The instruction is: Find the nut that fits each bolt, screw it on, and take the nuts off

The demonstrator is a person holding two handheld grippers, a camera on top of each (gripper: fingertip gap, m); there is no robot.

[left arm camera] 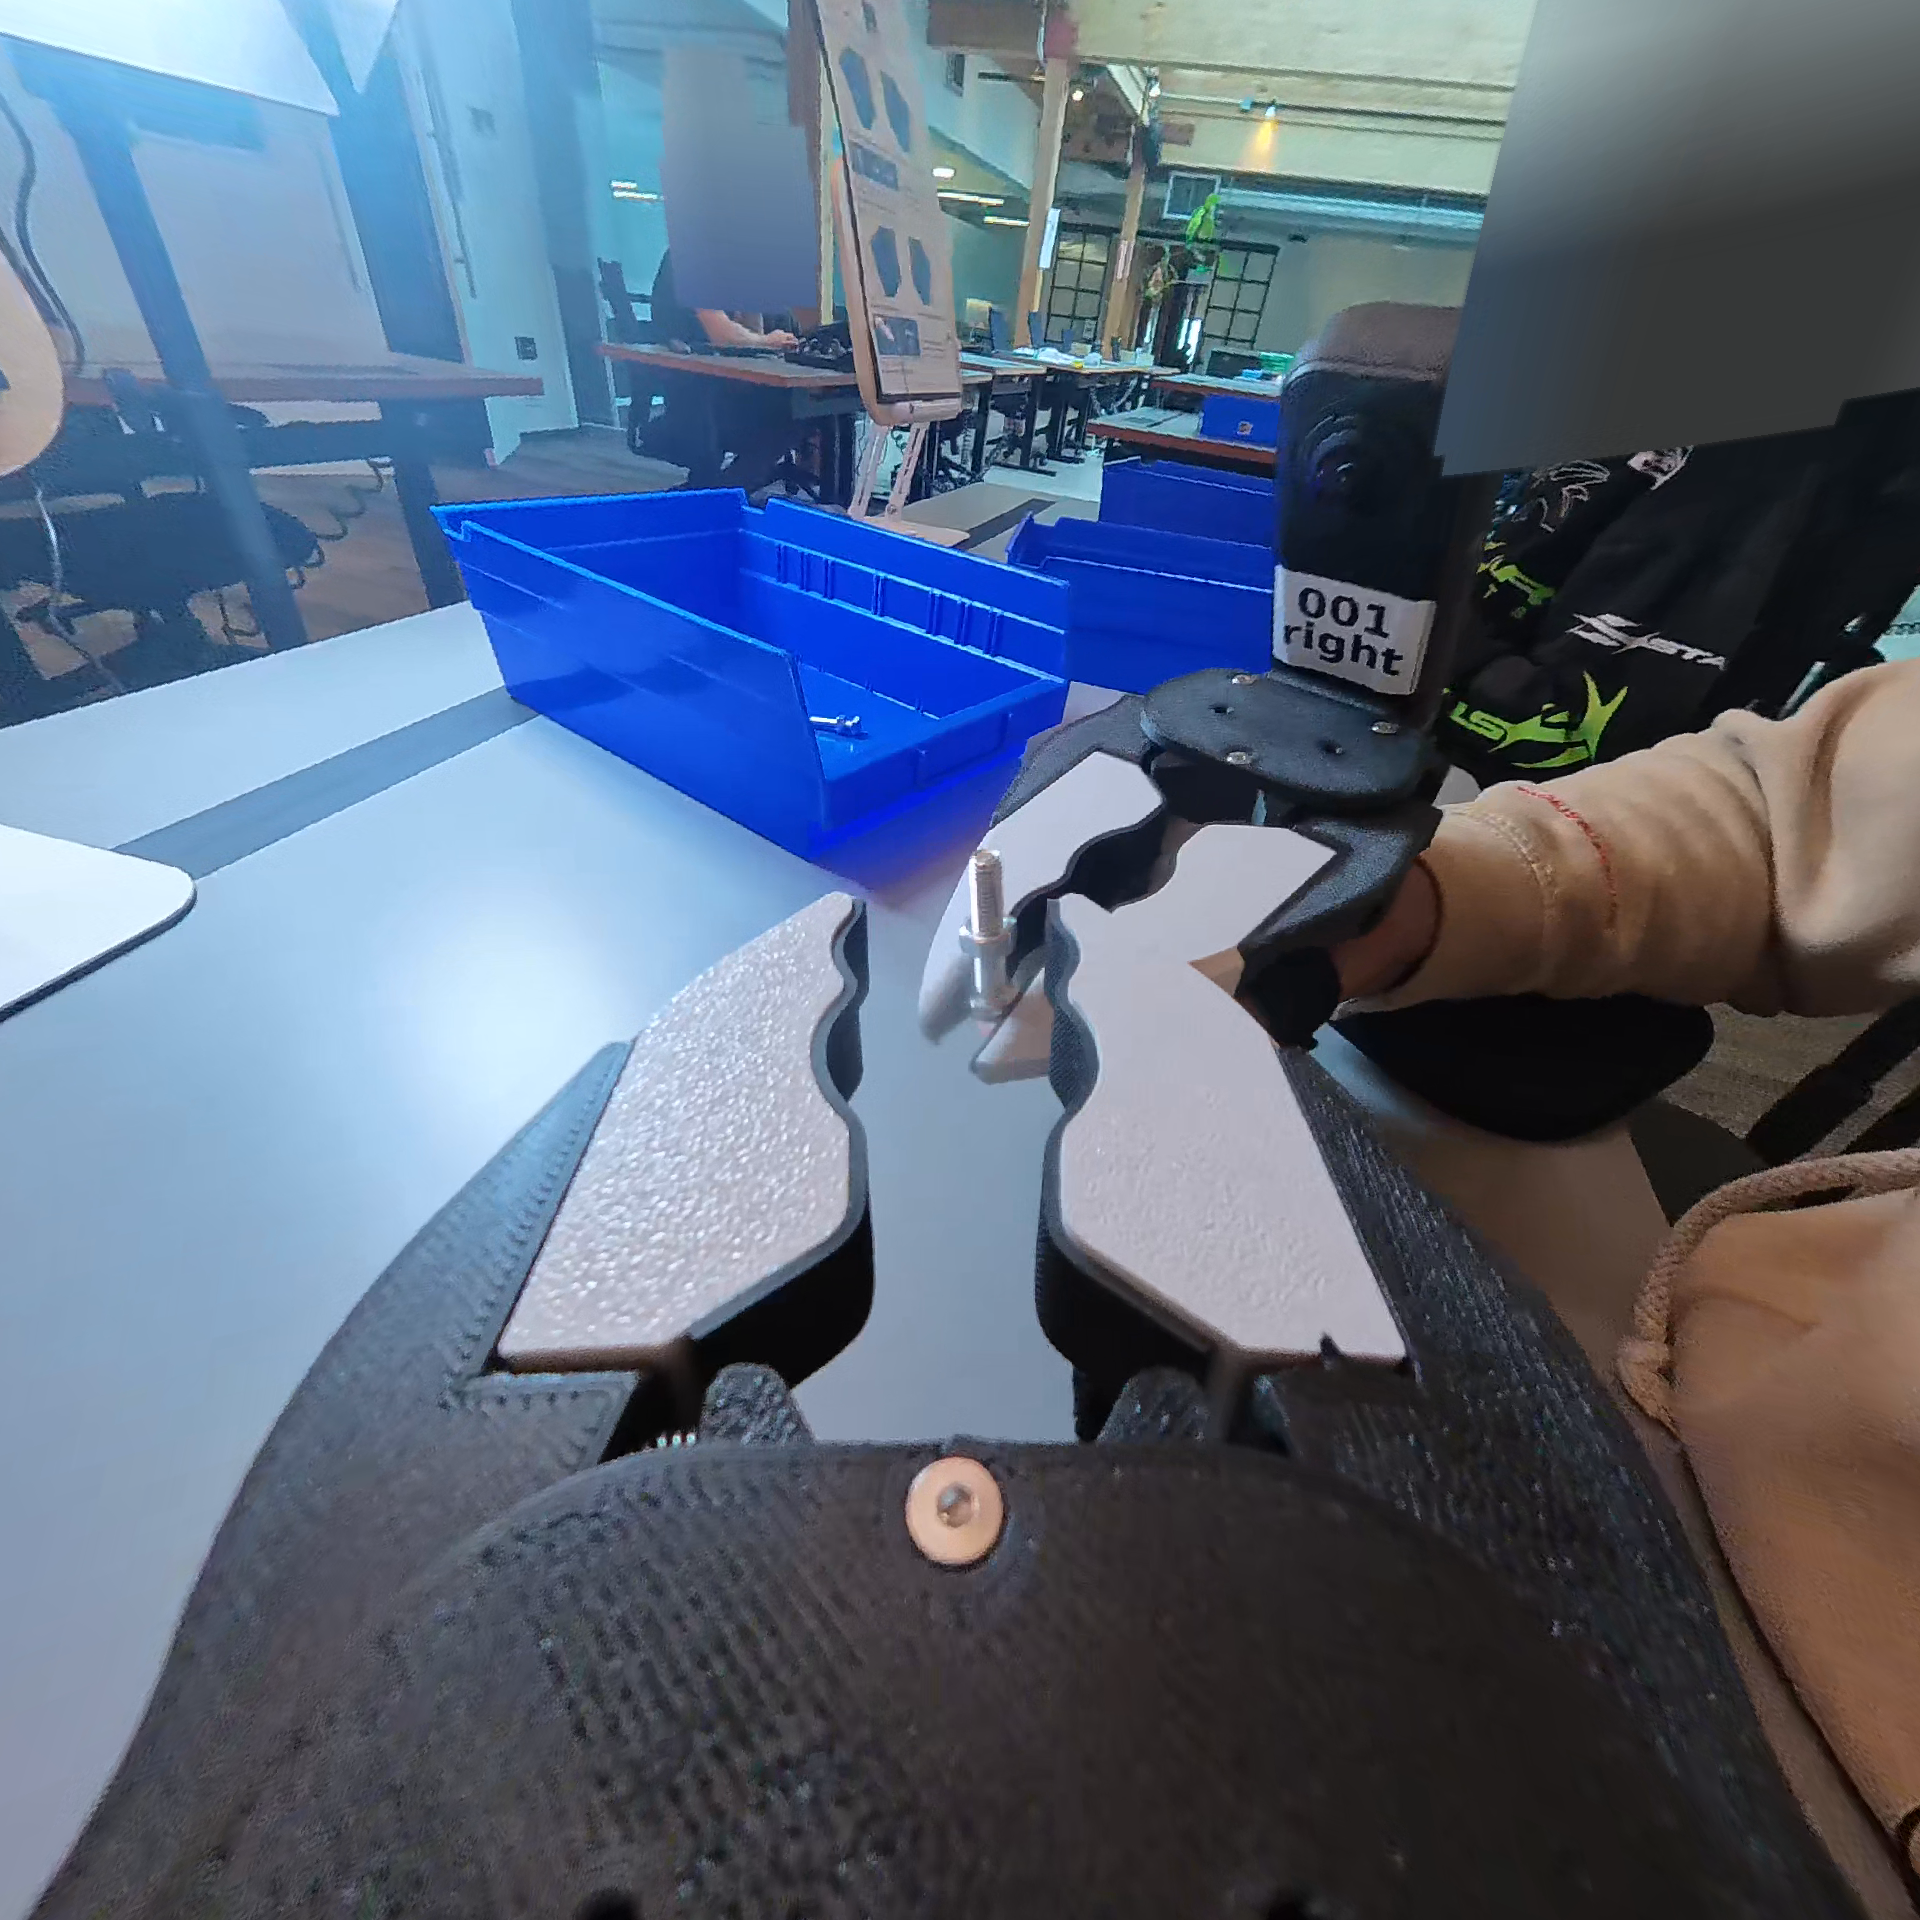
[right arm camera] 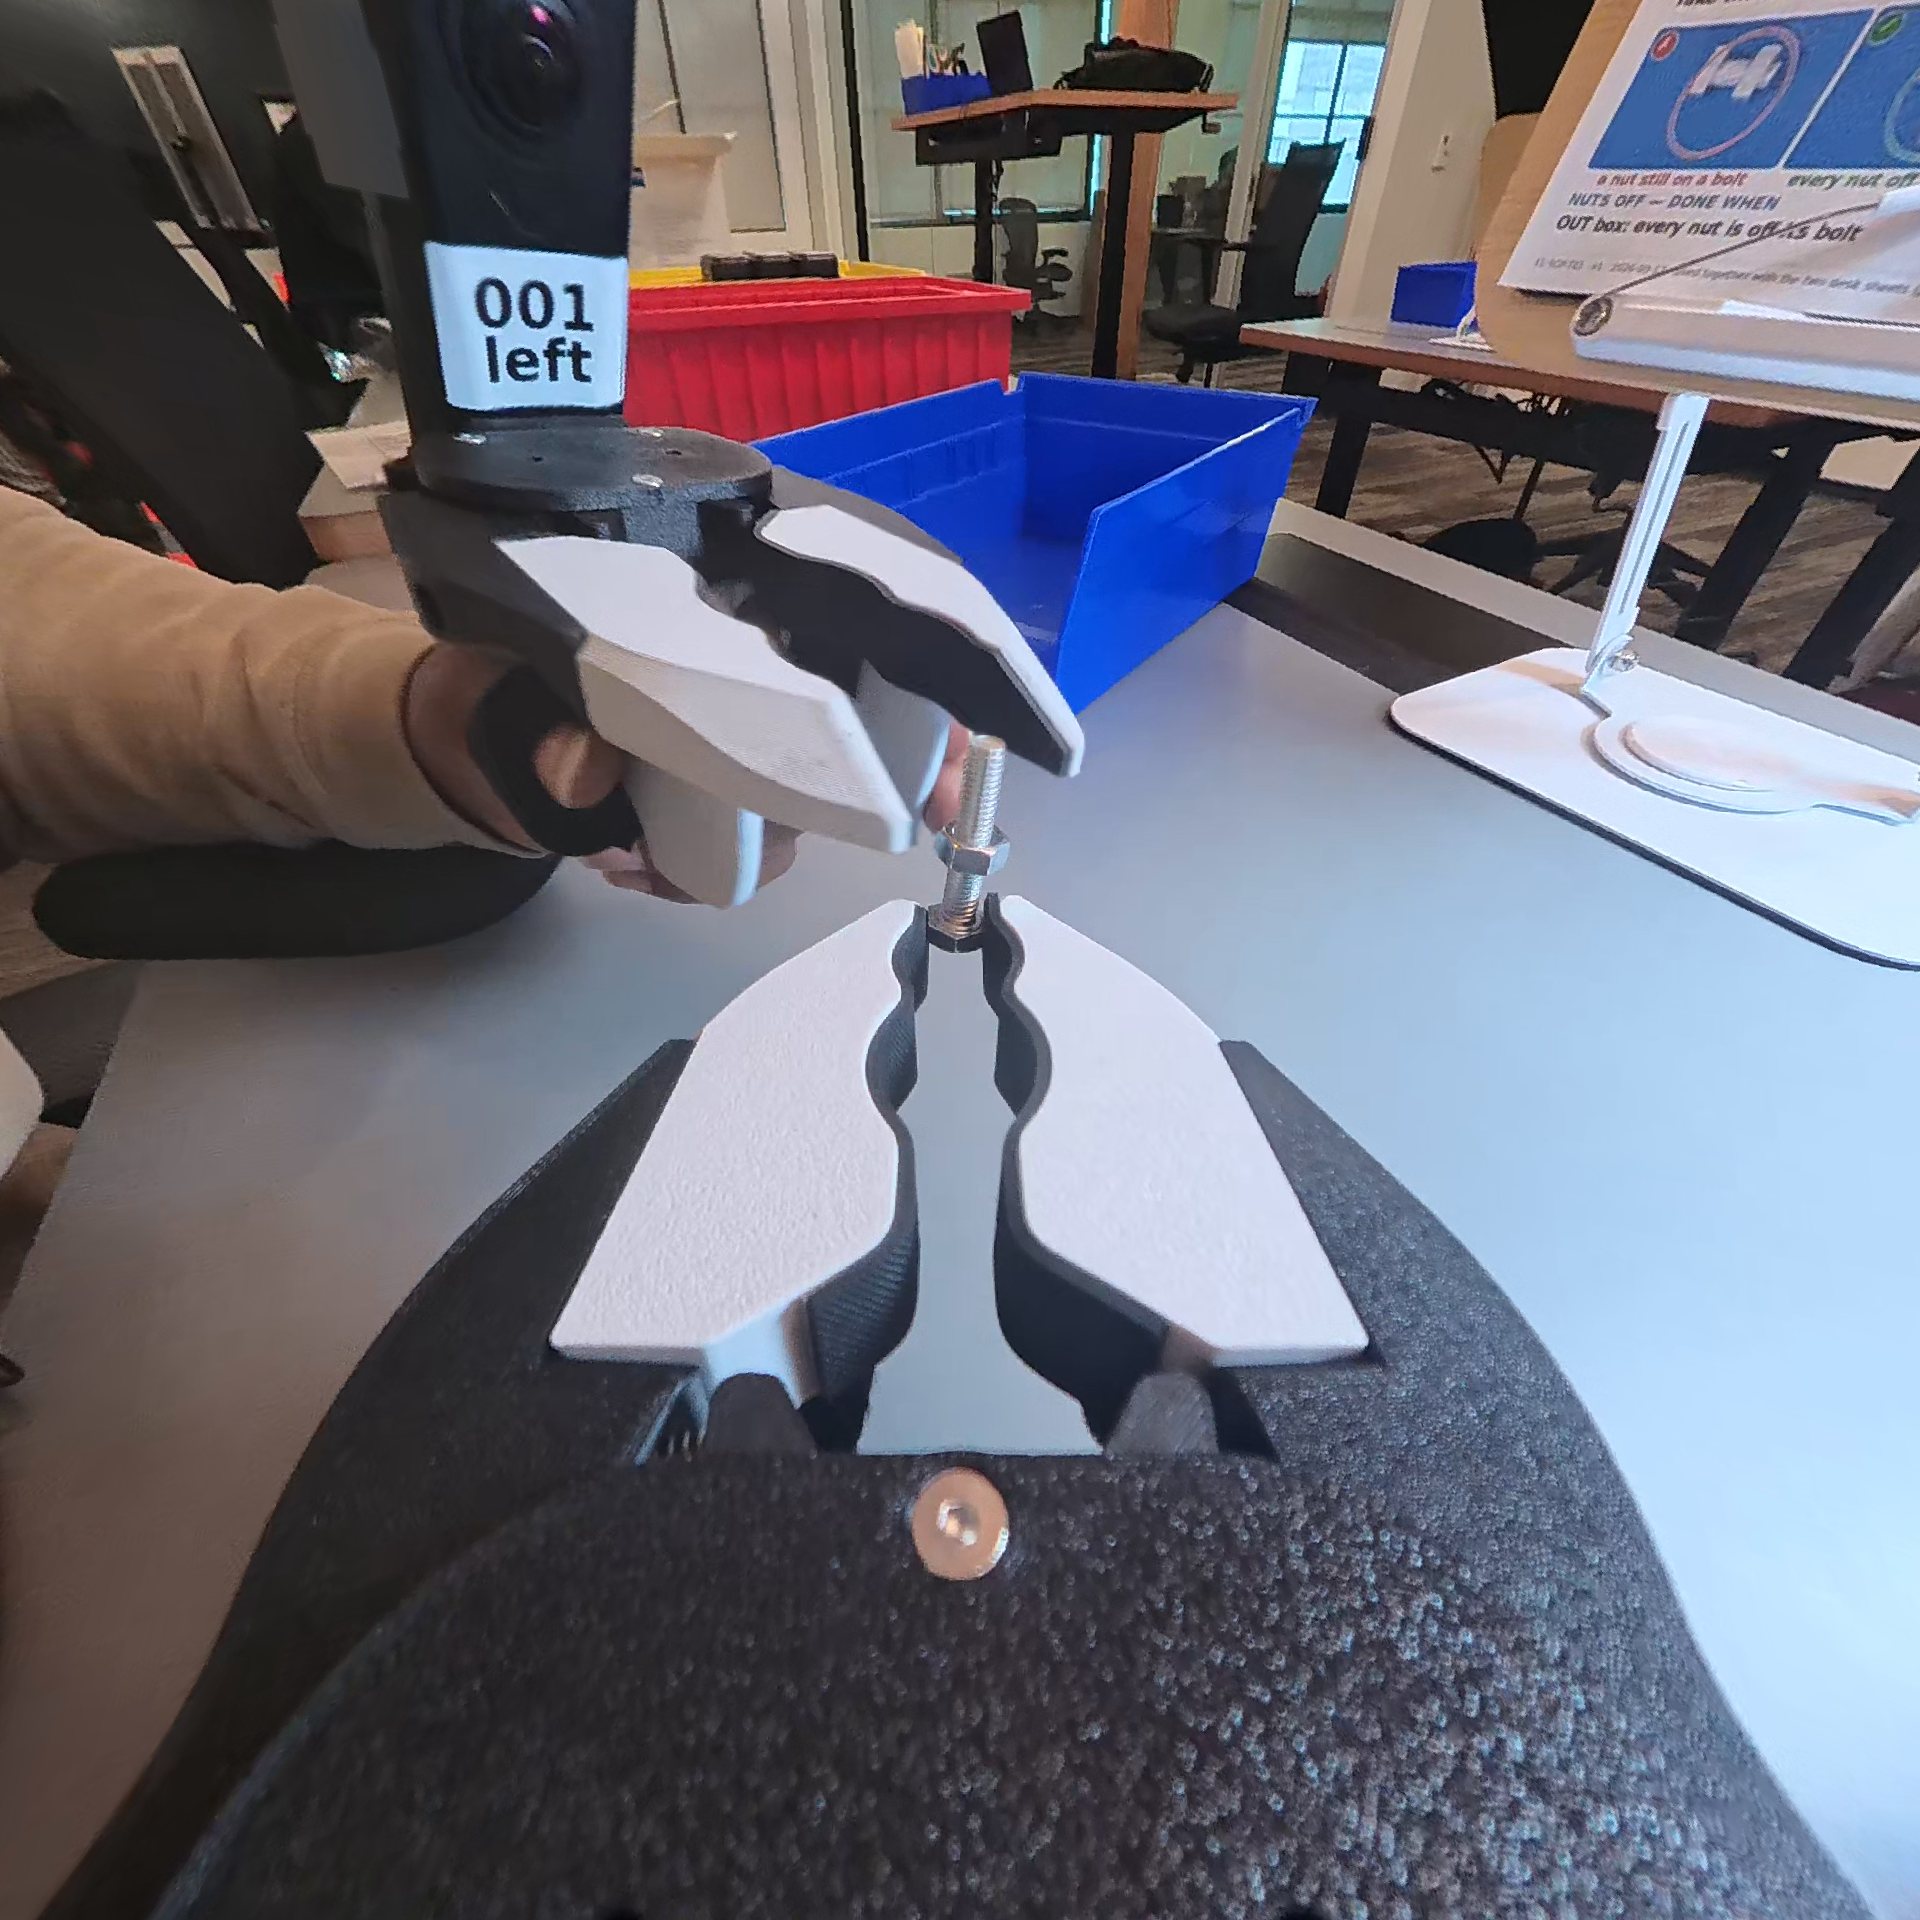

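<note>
A silver bolt (right arm camera: pixel 982 774) stands upright above the grey table, with a hex nut (right arm camera: pixel 971 852) partway down its thread. My right gripper (right arm camera: pixel 961 923) is shut on the bolt's lower end. My left gripper (right arm camera: pixel 982 795) is open, its fingers either side of the bolt's upper thread, just above the nut. In the left wrist view the bolt (left arm camera: pixel 985 883) and nut (left arm camera: pixel 982 943) stand between the tips of my left gripper (left arm camera: pixel 956 925), nearer its right finger. The right gripper (left arm camera: pixel 1006 987) holds the bolt from below.
A blue bin (left arm camera: pixel 644 644) lies beyond the grippers with a small bolt (left arm camera: pixel 836 722) inside. A second blue bin (left arm camera: pixel 1143 592) sits behind it. A red bin (right arm camera: pixel 821 343) stands farther back. A white stand base (right arm camera: pixel 1662 748) with an instruction sheet is at the right. Less than 4 cm separates the two grippers' tips.
</note>
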